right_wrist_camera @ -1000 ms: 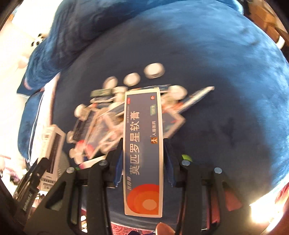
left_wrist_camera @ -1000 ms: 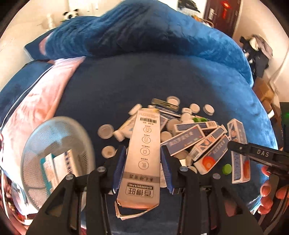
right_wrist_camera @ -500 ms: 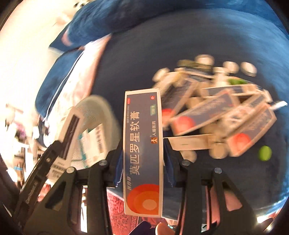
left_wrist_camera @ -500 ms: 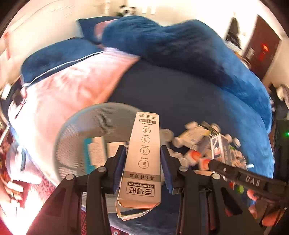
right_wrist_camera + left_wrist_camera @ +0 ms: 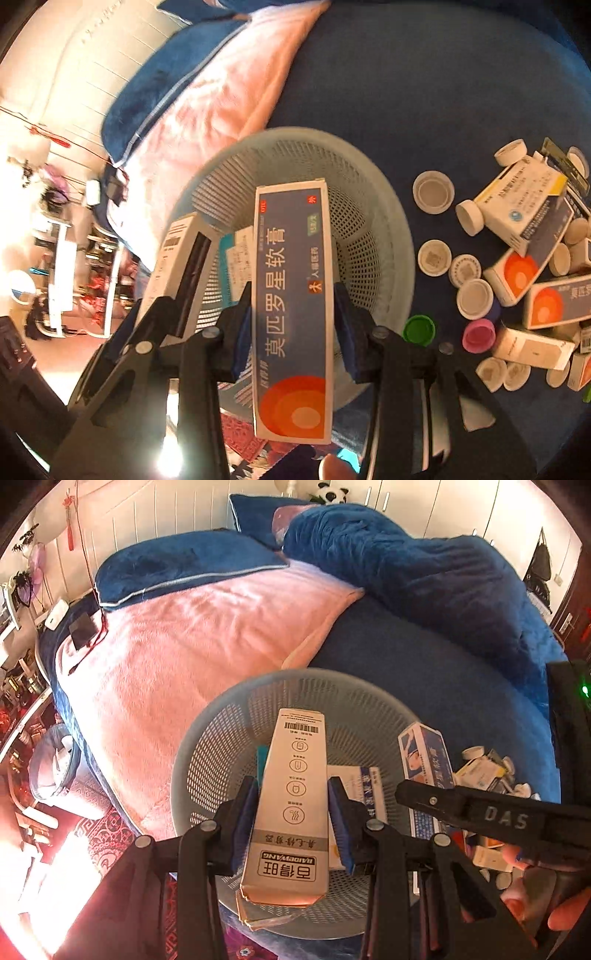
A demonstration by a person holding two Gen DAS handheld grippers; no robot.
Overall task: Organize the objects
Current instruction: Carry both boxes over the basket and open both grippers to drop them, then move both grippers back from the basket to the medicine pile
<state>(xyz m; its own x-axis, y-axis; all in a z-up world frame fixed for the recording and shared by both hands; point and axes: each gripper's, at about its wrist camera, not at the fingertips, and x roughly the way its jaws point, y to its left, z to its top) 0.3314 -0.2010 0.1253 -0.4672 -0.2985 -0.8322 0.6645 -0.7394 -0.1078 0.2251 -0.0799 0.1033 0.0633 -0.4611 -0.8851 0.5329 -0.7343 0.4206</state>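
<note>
Grippers: two (image 5: 291, 812) (image 5: 291, 325), each clamping one box (image 5: 291, 797) (image 5: 293, 295) over basket (image 5: 229, 716).

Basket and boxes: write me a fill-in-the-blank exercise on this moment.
1. The left tongs are shut on a beige ____.
2. The blue box with the orange circle is held by the ____ tongs.
3. Both boxes hang over the pale mesh ____.
4. Loose caps lie on the ____ bedcover.

Missing words: box; right; basket; blue

Strong light is flooding both views from the lower left — blowing the floor out to white glare — while fisheye curvature is bending and darkening every edge.
</note>
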